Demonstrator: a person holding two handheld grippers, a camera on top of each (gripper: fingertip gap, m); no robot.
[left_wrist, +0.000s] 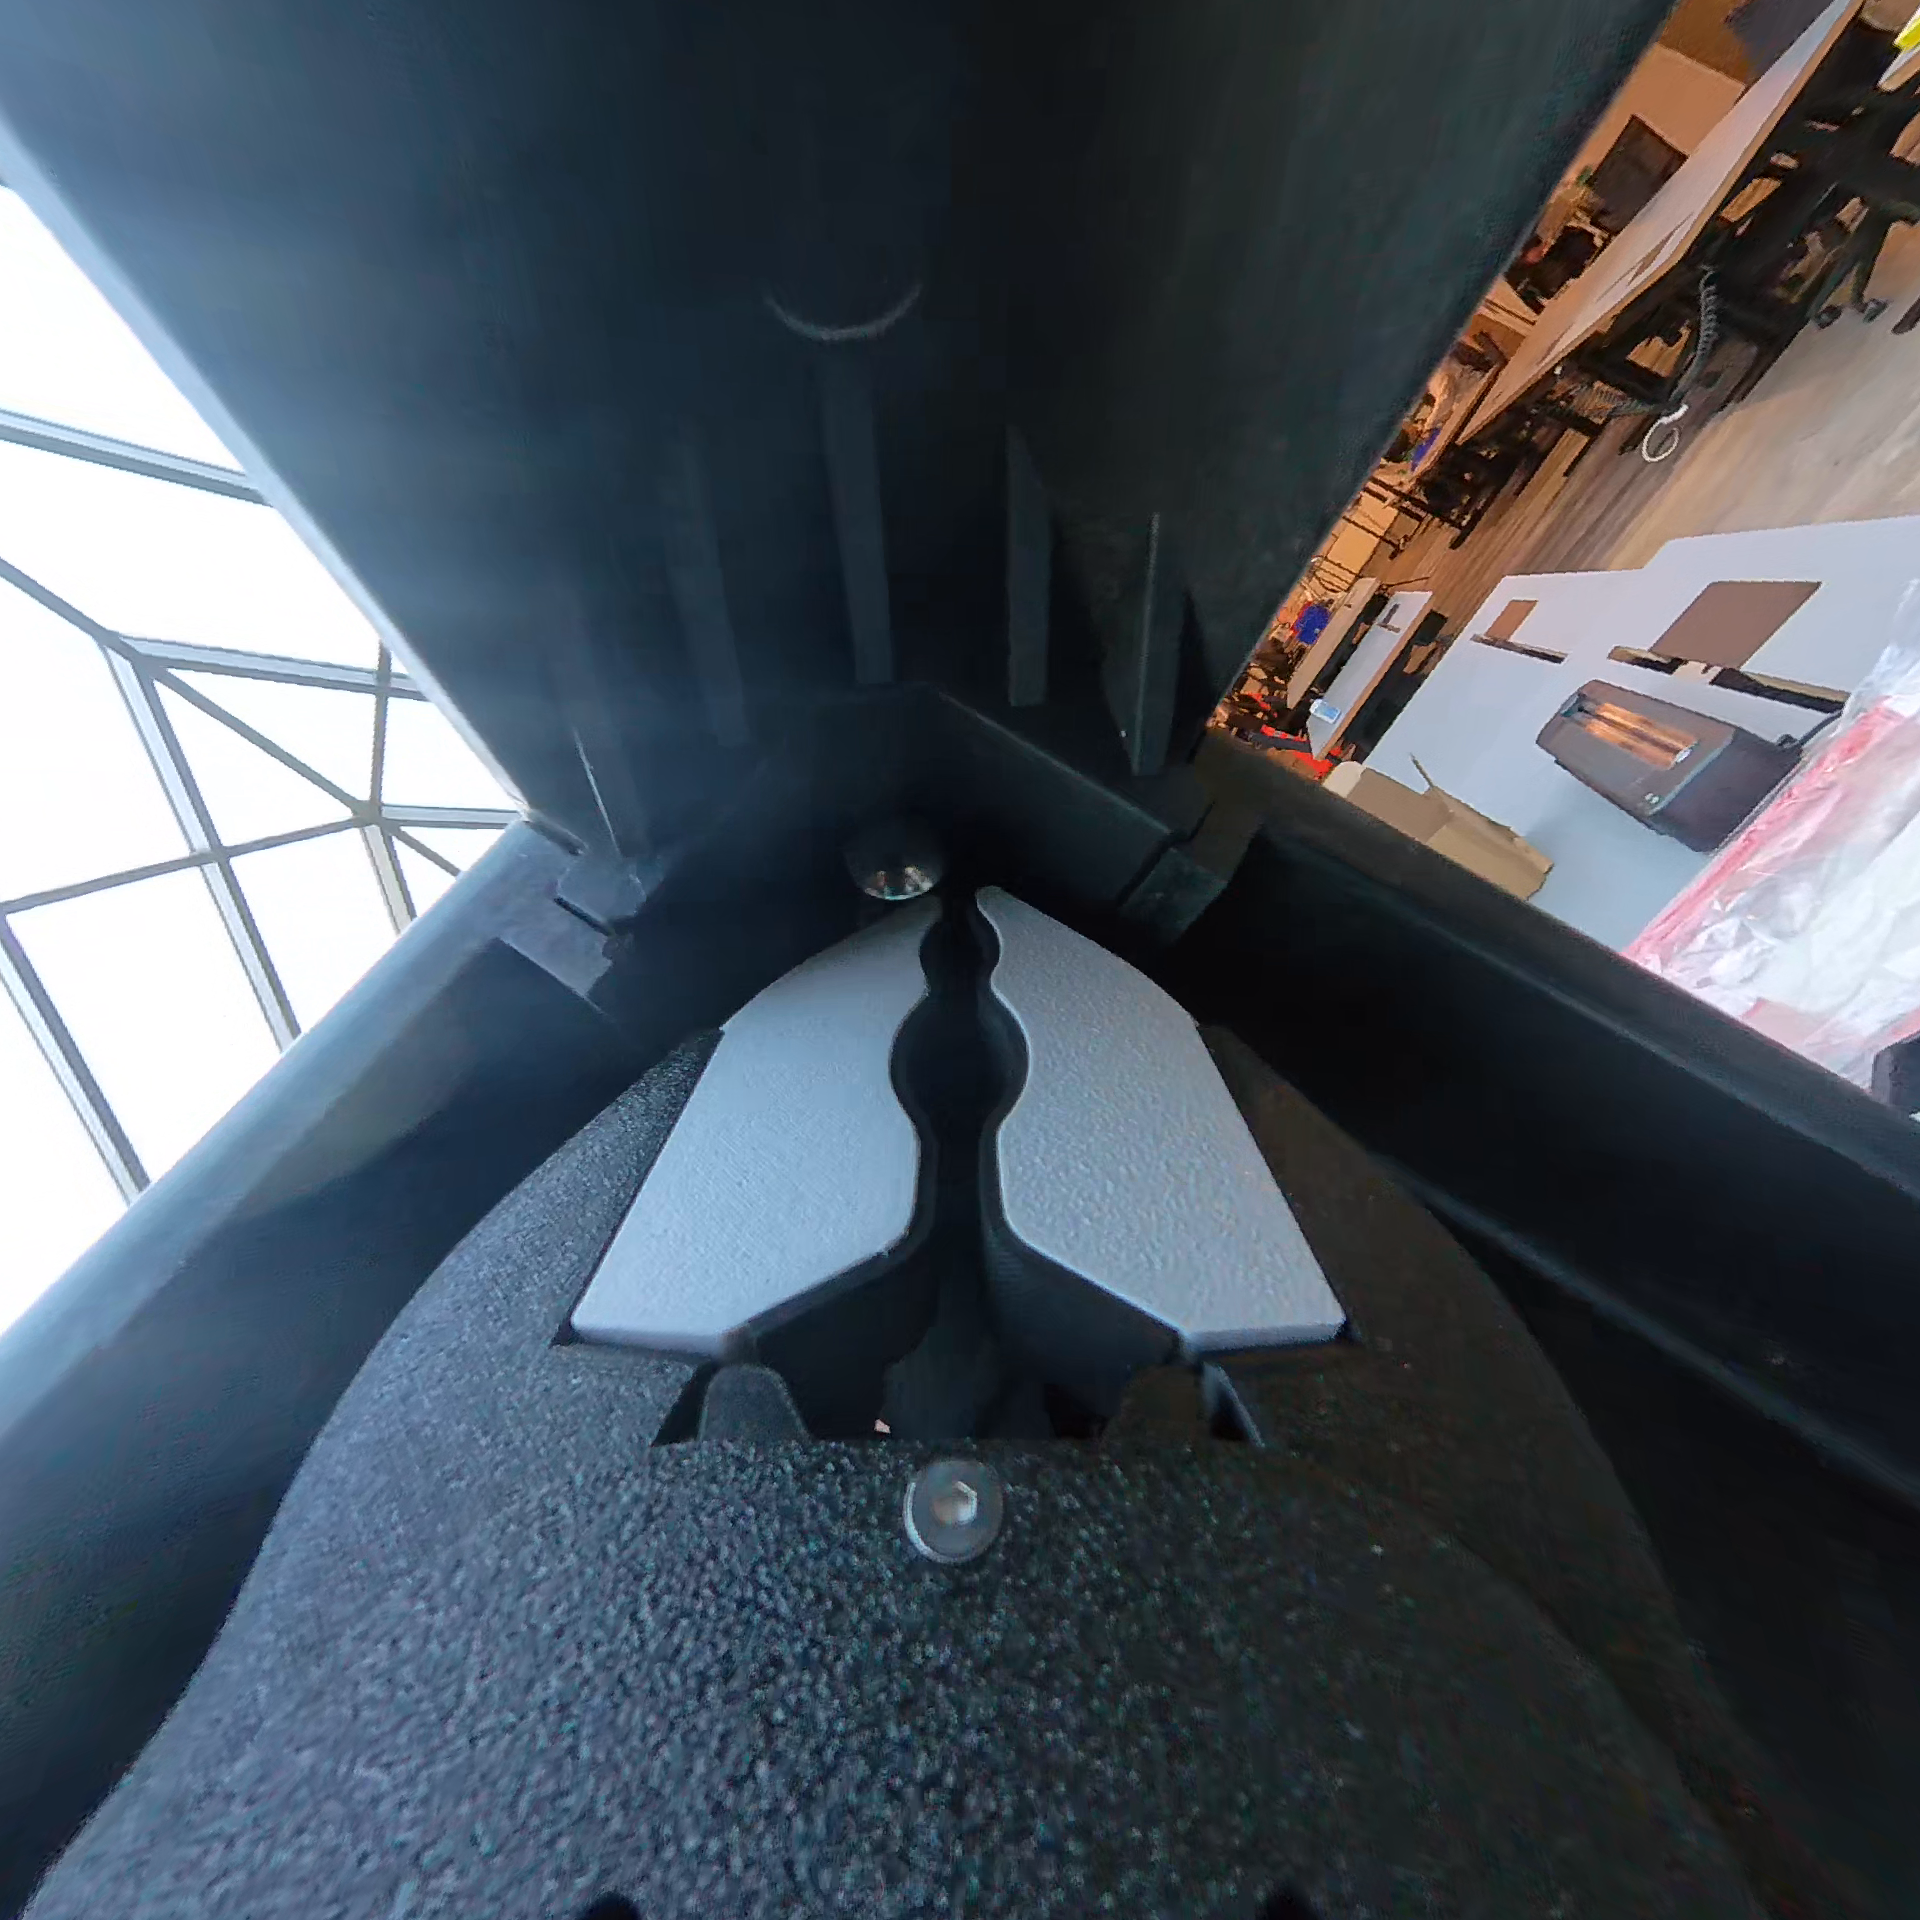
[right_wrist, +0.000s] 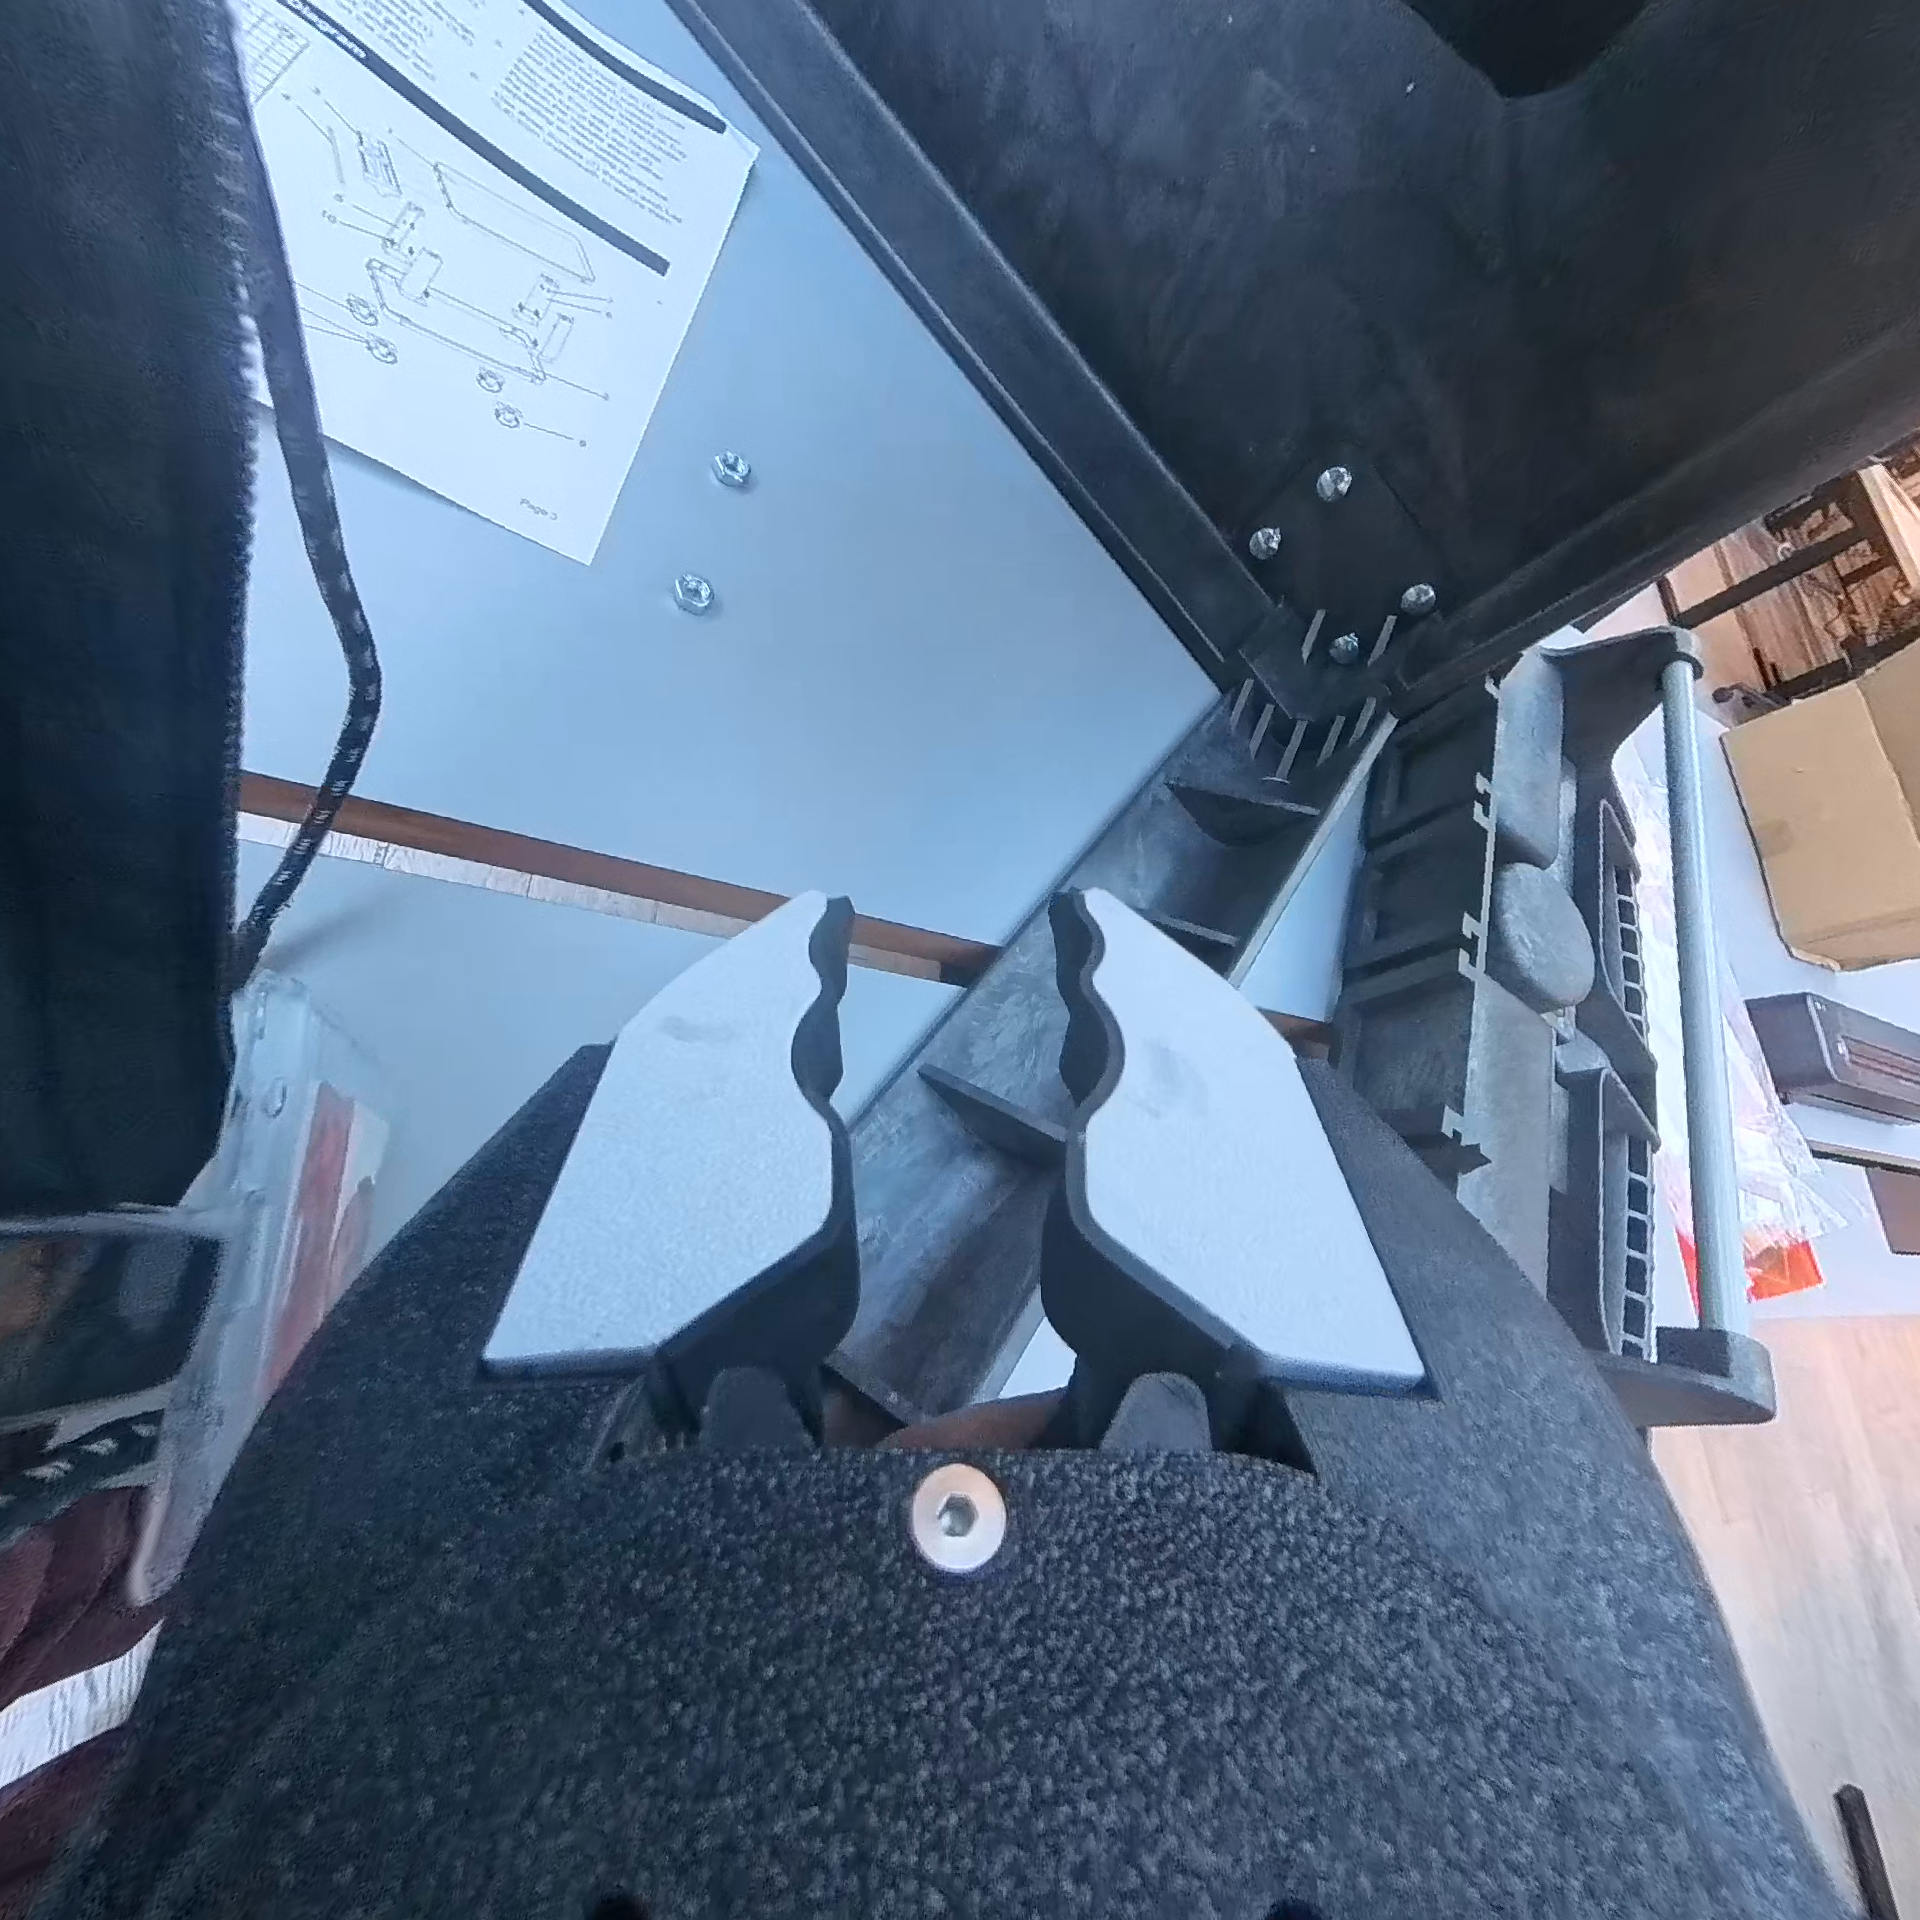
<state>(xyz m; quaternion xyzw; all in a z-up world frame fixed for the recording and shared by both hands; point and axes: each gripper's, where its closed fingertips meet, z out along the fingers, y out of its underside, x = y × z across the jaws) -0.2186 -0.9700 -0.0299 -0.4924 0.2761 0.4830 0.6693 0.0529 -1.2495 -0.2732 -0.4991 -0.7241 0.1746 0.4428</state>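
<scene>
Up close, left claw (left_wrist: 958, 914) pinches near a round-headed bolt (left_wrist: 889, 871).

Bright windows (left_wrist: 156, 727) with a dark lattice frame fill the left of the left wrist view. At upper right, pale wooden flooring (left_wrist: 1787, 436) runs past long white benches (left_wrist: 1704, 197). In the right wrist view, cardboard boxes (right_wrist: 1829, 800) sit at the right edge.

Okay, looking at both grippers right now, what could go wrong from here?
1. The left gripper, nearly shut, sits at a bolt head in a dark corner; it may slip off.
2. Two loose nuts lie on the white table; a bump could roll them away.
3. The open right gripper holds nothing.
</scene>
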